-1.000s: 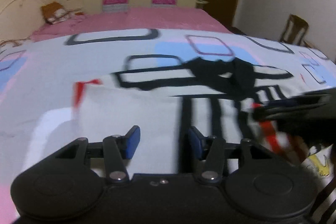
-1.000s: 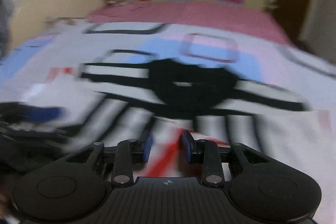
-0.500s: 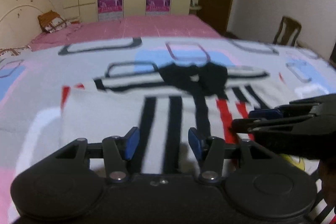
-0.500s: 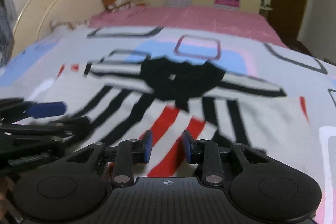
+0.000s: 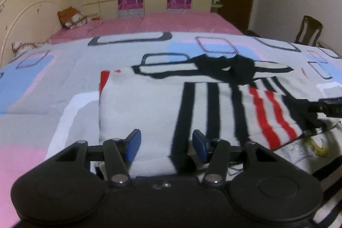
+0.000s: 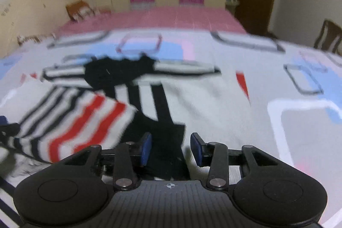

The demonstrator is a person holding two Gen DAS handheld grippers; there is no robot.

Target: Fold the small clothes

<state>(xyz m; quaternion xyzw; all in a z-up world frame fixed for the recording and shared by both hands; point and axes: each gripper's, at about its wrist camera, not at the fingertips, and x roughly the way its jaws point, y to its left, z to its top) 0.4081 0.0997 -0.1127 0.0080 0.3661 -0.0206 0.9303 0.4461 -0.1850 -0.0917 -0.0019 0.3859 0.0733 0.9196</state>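
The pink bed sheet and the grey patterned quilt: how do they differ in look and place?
The pink bed sheet is one plain colour; the grey patterned quilt carries blue patches and dark rectangle outlines. The sheet lies bare, far by the wardrobe; the quilt lies nearer and bears the striped white garment. Both lie flat on the bed.

Garment (image 5: 149, 104) is seen as white with black vertical stripes, a red-striped section, black collar area; bedspread (image 5: 53, 69) is patterned in grey, light blue, pink with dark outlined rectangles; far sheet (image 5: 171, 22) is pink; gripper pads (image 5: 133, 143) are blue on black bodies
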